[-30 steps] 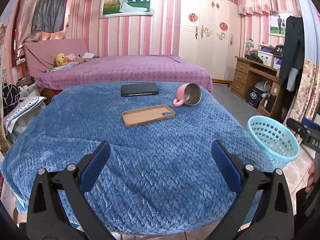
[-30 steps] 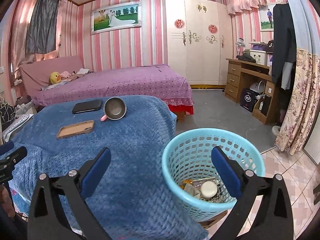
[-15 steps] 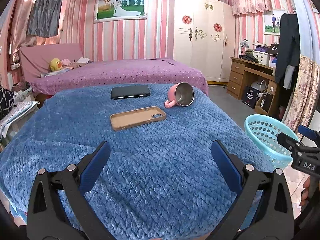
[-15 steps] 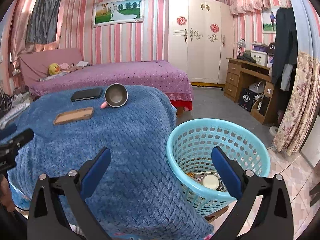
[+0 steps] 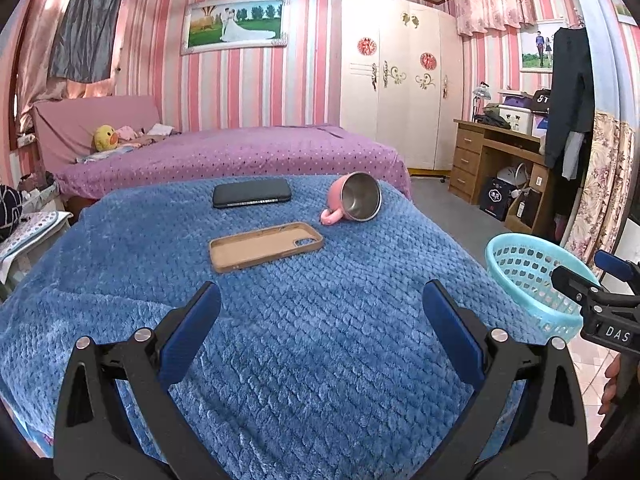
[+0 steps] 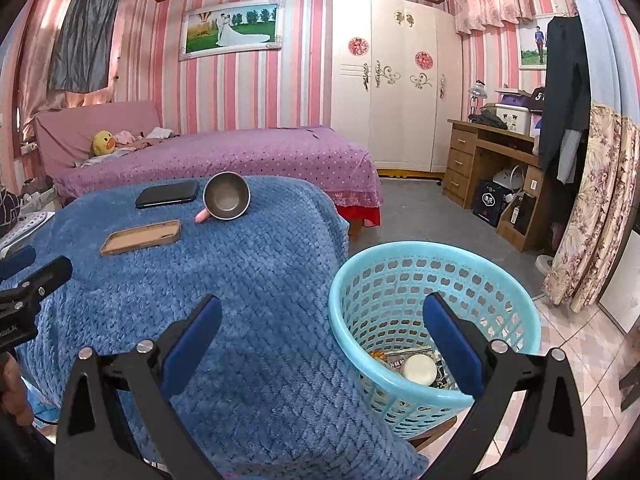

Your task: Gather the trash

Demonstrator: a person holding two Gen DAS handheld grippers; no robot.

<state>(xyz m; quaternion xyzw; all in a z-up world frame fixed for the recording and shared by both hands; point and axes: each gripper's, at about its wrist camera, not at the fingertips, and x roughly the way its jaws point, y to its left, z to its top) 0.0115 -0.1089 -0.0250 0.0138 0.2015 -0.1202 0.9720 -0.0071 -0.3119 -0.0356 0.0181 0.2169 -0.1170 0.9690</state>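
Note:
A light blue trash basket [image 6: 404,276] stands on the floor at the table's right side, with a white lid and wrappers [image 6: 418,368] in its bottom. It also shows in the left wrist view [image 5: 520,272]. My right gripper [image 6: 320,332] is open and empty, above the table's right edge and the basket's near rim. My left gripper [image 5: 320,320] is open and empty, above the near part of the blue blanket [image 5: 300,340].
On the blanket lie a tan phone case [image 5: 266,246], a black phone [image 5: 252,193] and a tipped pink mug [image 5: 354,202]. A purple bed [image 5: 240,156] stands behind, a wooden desk [image 5: 496,160] at the right.
Both grippers rose and tilted slightly; the table objects sit a little lower and nearer in view. Both stay open and empty.

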